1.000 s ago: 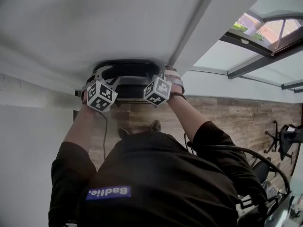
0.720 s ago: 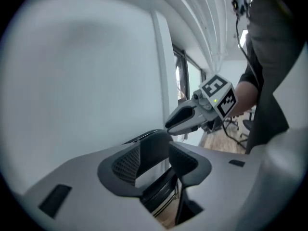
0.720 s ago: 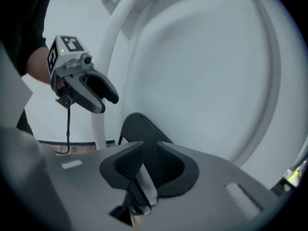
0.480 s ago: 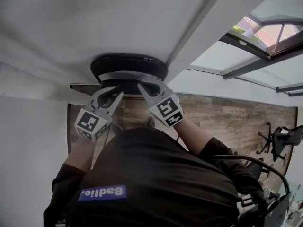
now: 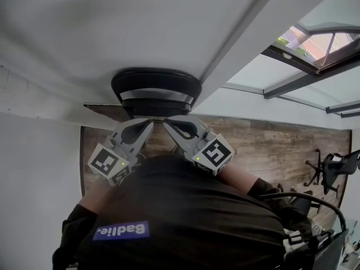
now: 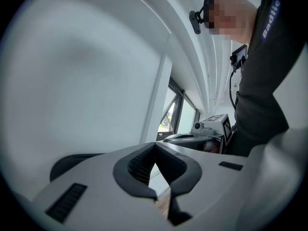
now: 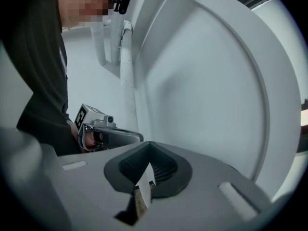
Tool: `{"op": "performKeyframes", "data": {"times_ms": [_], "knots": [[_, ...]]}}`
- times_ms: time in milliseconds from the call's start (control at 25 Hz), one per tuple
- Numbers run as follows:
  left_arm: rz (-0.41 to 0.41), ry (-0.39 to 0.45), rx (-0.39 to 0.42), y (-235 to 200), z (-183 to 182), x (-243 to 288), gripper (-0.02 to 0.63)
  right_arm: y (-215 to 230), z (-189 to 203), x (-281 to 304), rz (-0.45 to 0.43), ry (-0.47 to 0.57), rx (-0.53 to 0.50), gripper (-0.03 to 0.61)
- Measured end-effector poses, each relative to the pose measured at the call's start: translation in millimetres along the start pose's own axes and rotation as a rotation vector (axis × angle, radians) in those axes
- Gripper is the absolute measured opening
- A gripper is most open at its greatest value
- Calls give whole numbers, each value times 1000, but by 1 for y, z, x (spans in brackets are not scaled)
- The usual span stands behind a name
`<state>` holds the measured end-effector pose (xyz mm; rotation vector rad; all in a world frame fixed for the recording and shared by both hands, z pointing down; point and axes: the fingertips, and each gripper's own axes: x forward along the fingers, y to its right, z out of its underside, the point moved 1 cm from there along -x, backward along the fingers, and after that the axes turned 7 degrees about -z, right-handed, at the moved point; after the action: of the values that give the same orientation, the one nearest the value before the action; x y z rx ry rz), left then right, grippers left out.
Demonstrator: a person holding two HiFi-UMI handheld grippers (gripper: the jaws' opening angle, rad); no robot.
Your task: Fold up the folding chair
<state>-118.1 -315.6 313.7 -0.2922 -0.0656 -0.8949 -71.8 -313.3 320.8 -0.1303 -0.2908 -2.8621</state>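
Both grippers off the chair. Left gripper [image 5: 145,127]: jaws together, nothing between the pads [image 6: 144,165]. Right gripper [image 5: 171,125]: jaws likewise together and empty, confirmed in its own view [image 7: 149,150]. The tips of the two sit close side by side, pointing roughly level.

Folding chair [image 5: 156,88]: a dark rounded shape with a pale band, just beyond my tips and not touched.

Judgement: the fold looks done or nearly so; I cannot tell whether it lies fully flat. If it needs pressing closed, I must first open the jaws, then re-grip the chair's edge.
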Motion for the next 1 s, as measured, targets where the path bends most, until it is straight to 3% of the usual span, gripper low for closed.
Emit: {"op": "performKeyframes", "data": {"times_ms": [680,1000], "knots": [[-52,-23,7,-8,20,-6,5,5,21,8,21,-11,27,2],[-33,-31,13,-5,23,-9,5,2,22,8,26,-15,30,2]]}}
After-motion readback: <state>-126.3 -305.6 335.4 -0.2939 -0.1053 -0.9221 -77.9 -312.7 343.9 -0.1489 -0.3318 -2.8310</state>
